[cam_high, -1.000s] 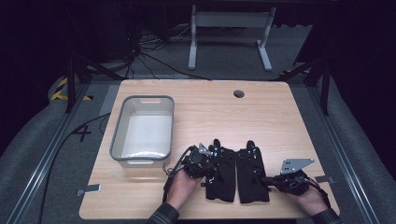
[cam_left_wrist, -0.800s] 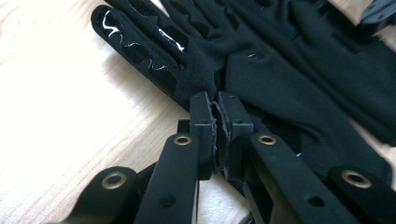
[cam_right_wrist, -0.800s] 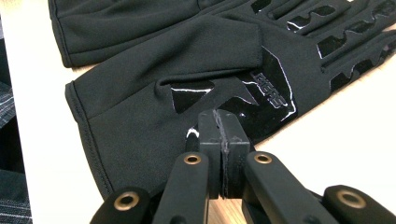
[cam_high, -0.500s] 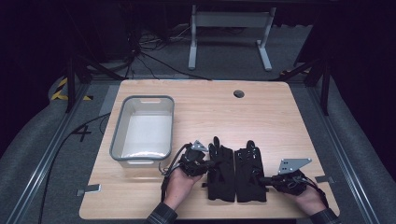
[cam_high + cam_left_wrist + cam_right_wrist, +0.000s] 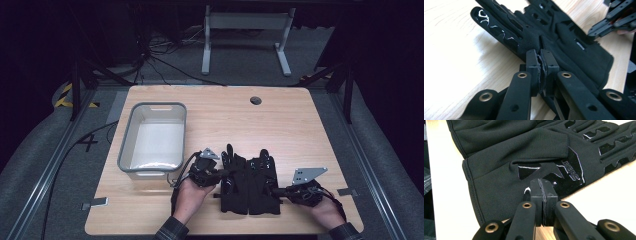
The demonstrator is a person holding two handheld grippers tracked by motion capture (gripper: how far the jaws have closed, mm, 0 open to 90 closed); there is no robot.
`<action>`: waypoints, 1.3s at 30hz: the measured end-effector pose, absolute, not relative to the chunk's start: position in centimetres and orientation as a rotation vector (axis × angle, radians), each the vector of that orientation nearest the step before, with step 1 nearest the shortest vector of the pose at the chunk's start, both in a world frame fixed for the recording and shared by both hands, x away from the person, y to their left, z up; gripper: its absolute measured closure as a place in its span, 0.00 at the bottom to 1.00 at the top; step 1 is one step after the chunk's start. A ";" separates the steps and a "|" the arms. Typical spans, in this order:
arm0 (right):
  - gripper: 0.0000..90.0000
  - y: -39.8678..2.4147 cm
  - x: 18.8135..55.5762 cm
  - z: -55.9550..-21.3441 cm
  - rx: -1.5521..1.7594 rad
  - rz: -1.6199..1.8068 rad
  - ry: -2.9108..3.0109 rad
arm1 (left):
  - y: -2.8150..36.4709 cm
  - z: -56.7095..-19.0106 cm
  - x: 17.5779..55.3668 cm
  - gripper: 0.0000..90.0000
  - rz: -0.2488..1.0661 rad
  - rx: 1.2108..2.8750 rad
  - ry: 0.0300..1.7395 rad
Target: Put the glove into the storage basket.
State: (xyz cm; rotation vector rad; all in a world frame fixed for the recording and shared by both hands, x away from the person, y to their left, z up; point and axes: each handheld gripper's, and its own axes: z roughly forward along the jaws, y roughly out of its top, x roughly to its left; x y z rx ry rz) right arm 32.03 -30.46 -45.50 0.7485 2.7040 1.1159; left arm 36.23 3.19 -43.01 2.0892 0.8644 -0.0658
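Observation:
Two black gloves lie flat side by side near the table's front edge, fingers pointing away from me. My left gripper (image 5: 223, 173) (image 5: 540, 71) is at the left glove's (image 5: 234, 186) (image 5: 574, 50) outer edge by the thumb. Its jaws are shut, pinching the fabric. My right gripper (image 5: 278, 190) (image 5: 543, 200) meets the right glove (image 5: 262, 186) (image 5: 506, 187) at its outer edge near the cuff, shut on a thin bit of that edge. The right gripper (image 5: 610, 21) also shows in the left gripper view, beyond the gloves.
A grey plastic bin (image 5: 153, 107) stands on the wooden table (image 5: 300, 125) at the left, just behind my left hand. A round cable hole (image 5: 256, 100) sits near the far edge. A metal stand's legs (image 5: 245, 40) are on the floor beyond.

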 end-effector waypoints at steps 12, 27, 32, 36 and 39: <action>1.00 -29.3 32.9 -45.6 0.719 1.133 2.711 | 1.9 -41.6 36.6 0.95 -0.076 2.042 0.807; 1.00 -27.6 33.8 -45.6 0.664 1.148 2.725 | -1.5 -41.1 37.6 0.95 -0.080 2.049 0.753; 1.00 -29.0 34.0 -44.7 0.702 1.169 2.672 | -2.6 -41.2 37.8 0.95 -0.086 2.057 0.740; 1.00 -30.1 34.4 -45.0 0.755 1.142 2.662 | -3.3 -41.2 37.9 0.95 -0.090 2.063 0.727; 1.00 -30.1 34.5 -45.3 0.764 1.131 2.671 | -3.6 -41.2 37.8 0.95 -0.098 2.064 0.724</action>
